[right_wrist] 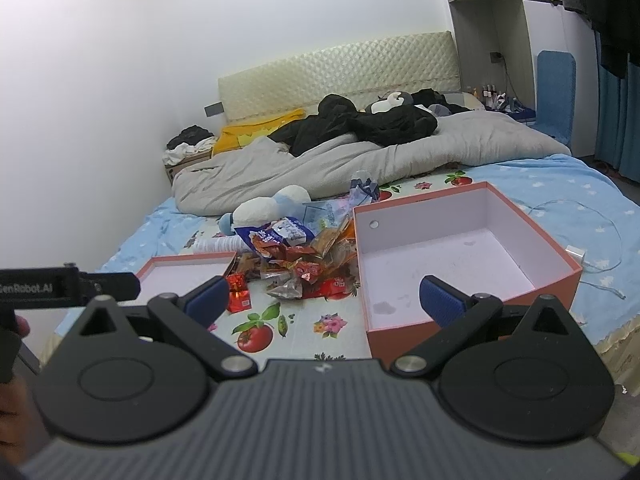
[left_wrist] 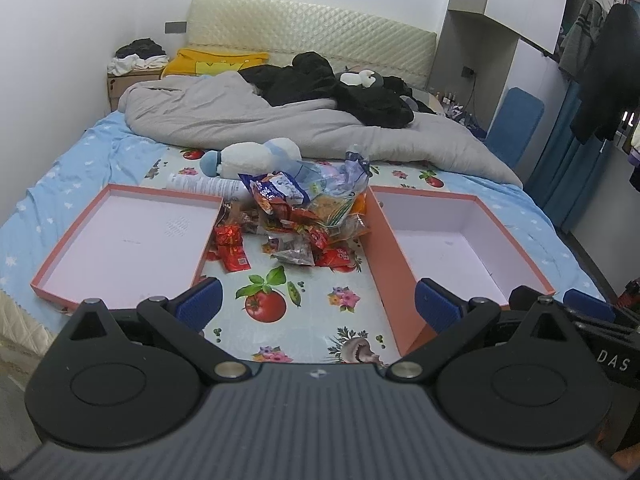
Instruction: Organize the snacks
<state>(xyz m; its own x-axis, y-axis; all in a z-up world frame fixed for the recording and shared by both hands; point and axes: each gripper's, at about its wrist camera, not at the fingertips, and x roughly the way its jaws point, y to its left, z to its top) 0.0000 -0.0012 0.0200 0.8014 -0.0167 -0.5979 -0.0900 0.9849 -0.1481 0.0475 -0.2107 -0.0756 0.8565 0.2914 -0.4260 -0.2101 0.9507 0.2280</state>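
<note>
A bed [left_wrist: 72,184] in blue star-print sheets fills both views, its far half buried under a grey quilt [left_wrist: 256,120] and dark clothing [left_wrist: 320,84], and on its near half lies the fruit-print mat [left_wrist: 312,300] where you are working. Two pink boxes stand open on that mat: the shallow lid-like tray [left_wrist: 124,240] on your left and the deeper box [right_wrist: 460,264] on your right, both showing bare white floors. Between them sits the snack pile [left_wrist: 300,216], a heap of red, orange and blue-white packets, with a few red sachets [left_wrist: 232,252] spilled towards the tray's corner and a plush toy [left_wrist: 256,156] lying just behind. A white cylinder, possibly a can or tube, pokes out beside the toy, though it is too far off to name. Your left gripper [left_wrist: 316,304] hangs above the mat short of the pile, its blue pads spread wide with nothing between them; your right gripper [right_wrist: 324,300] is likewise wide open and empty, its right finger over the deeper box. By the look of it no packet has been sorted yet, so the job stands at its opening step: the first pick. That calls for you to bring one gripper forward and down onto a loose packet at the pile's near edge, such as a red sachet, pinching it without dragging its neighbours.
</note>
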